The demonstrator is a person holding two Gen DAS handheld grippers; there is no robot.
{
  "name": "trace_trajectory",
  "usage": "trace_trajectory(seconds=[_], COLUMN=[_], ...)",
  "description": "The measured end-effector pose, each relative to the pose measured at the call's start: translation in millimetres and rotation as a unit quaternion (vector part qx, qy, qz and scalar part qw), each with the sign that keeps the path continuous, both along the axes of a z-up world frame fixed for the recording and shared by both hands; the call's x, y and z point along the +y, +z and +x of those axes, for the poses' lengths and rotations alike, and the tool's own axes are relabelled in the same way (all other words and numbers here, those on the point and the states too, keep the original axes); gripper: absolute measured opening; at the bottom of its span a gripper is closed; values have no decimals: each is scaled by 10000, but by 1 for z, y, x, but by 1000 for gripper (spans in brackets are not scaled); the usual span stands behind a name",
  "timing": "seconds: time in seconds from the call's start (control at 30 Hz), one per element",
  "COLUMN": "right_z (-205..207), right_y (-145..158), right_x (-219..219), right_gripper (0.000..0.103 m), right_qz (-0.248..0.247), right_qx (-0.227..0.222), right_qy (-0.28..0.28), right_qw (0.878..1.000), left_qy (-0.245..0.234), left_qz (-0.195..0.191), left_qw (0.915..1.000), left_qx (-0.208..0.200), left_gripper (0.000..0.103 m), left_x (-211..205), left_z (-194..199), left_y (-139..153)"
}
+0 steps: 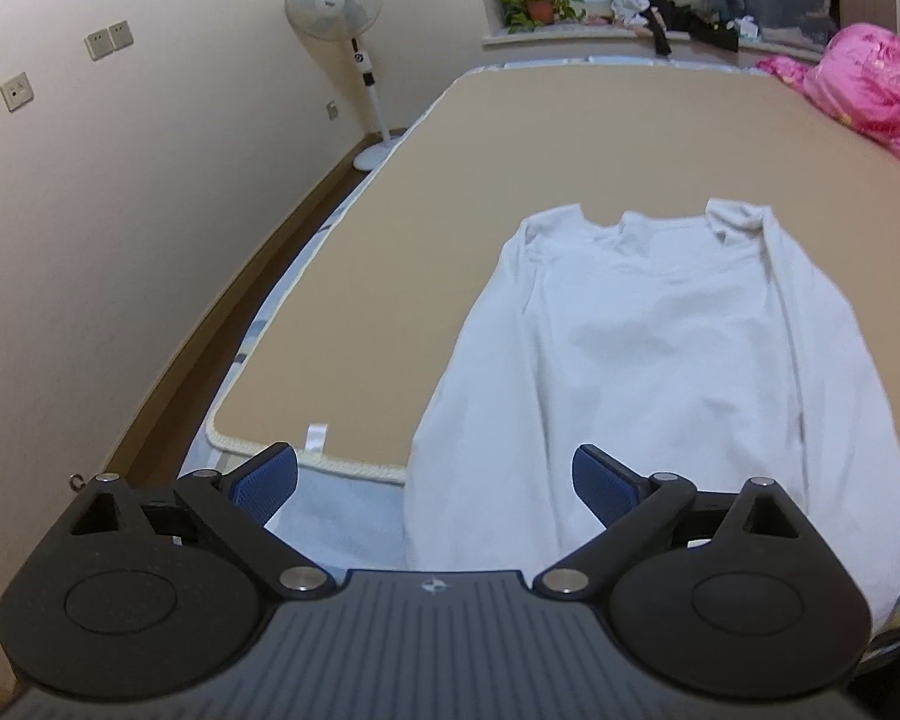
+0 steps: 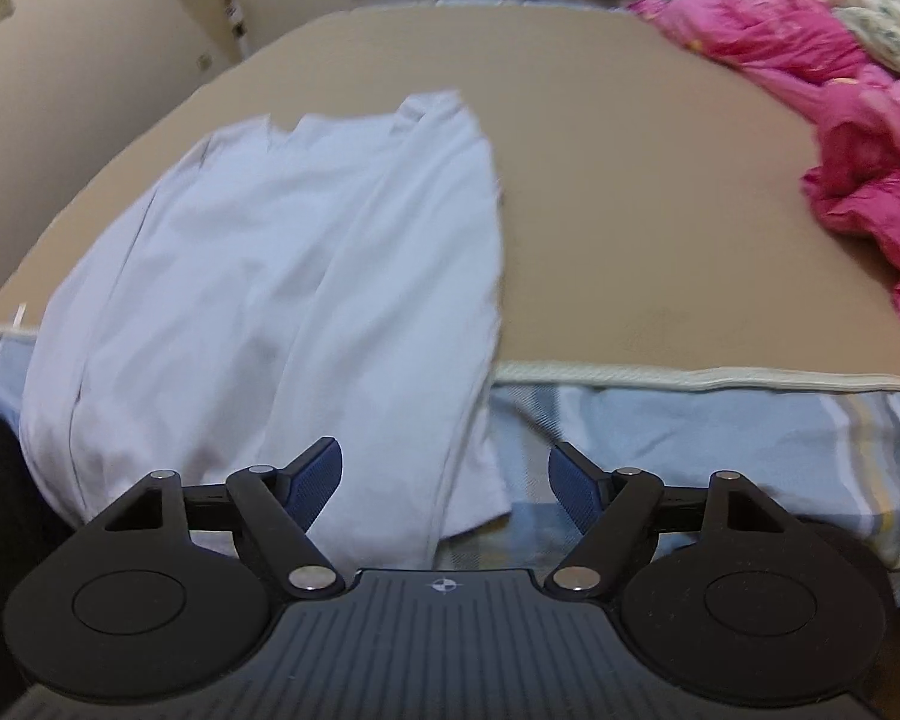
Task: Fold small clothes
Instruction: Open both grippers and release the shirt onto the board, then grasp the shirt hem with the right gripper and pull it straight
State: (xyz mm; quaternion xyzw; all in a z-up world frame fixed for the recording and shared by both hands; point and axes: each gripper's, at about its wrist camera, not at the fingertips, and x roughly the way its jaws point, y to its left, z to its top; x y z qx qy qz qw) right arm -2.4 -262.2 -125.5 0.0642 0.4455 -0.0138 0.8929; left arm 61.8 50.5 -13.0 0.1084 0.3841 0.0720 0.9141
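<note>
A white long-sleeved top (image 1: 648, 348) lies flat on a tan mat (image 1: 450, 228), collar at the far end, both sleeves laid inward along the body. Its hem hangs over the mat's near edge onto the striped bedsheet (image 2: 690, 438). My left gripper (image 1: 435, 483) hovers open above the hem's left corner, blue pads wide apart and bare. In the right wrist view the same top (image 2: 282, 300) fills the left half. My right gripper (image 2: 444, 477) stands open over the hem's right corner (image 2: 480, 510), nothing pressed between its pads.
A pink quilt (image 2: 858, 138) is heaped along the right side of the bed. A standing fan (image 1: 336, 6) is by the left wall. A windowsill (image 1: 630, 39) behind holds a potted plant (image 1: 537, 3), piled clothes and a storage box.
</note>
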Motion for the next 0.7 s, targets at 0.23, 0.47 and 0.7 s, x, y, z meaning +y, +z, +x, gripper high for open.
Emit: trace_trajectory(seconds=[0.23, 0.47, 0.7], right_z=[34, 73, 103], right_y=[-28, -65, 28], right_x=[41, 87, -9], right_gripper=[78, 30, 4], right_qz=[-277, -677, -944], right_qx=[240, 449, -129], right_qy=[636, 1366, 1309], right_qw=[9973, 9873, 9868], left_qy=[69, -28, -52], left_qz=[-71, 128, 475], left_qw=[9997, 9992, 9985], left_qx=[234, 367, 282], left_gripper=[100, 100, 100], left_x=[0, -17, -26], left_z=[12, 20, 32], left_y=[-9, -13, -9])
